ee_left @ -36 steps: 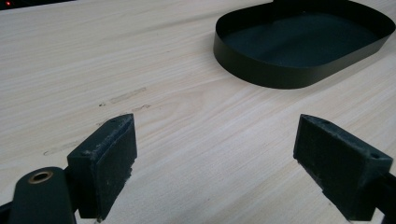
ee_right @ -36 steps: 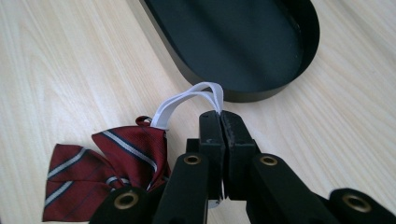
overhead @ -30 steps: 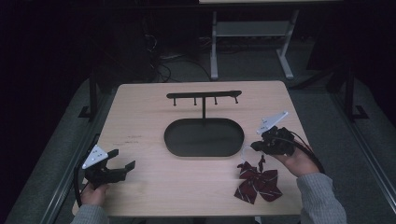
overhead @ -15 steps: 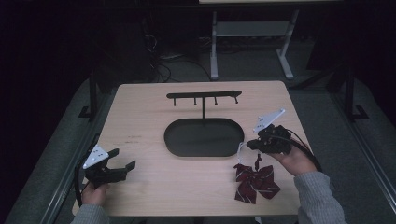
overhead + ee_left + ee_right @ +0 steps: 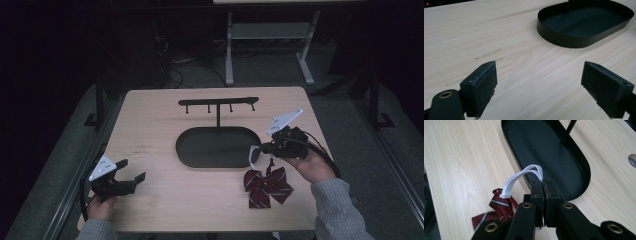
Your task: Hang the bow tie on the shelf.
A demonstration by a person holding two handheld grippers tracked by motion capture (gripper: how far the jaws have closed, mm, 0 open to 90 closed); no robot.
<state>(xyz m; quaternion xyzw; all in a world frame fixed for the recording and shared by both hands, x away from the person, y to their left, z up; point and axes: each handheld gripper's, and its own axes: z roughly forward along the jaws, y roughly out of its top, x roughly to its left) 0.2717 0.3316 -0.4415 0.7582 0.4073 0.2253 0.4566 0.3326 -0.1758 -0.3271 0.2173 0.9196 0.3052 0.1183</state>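
A dark red striped bow tie point(image 5: 266, 186) lies on the table near the front right; its red cloth point(image 5: 499, 206) also shows in the right gripper view. My right gripper point(image 5: 262, 148) is shut on its white elastic strap point(image 5: 522, 178), which loops up from the bow tie to the closed jaws. A black stand with an oval tray base point(image 5: 220, 160) and a hook bar point(image 5: 218, 102) on a post stands mid-table. My left gripper point(image 5: 133, 170) is open at the front left, low over bare wood, with nothing between its pads point(image 5: 484, 85).
The tray's rim point(image 5: 574, 42) lies ahead and to the right of the left gripper. Bare wooden table point(image 5: 150, 125) stretches between the left gripper and the tray. A metal frame point(image 5: 267, 35) stands on the floor beyond the table.
The right gripper has moved left and slightly up toward the tray, pulling the white strap taut from the bow tie, which shifted a little. The left gripper has stayed put.
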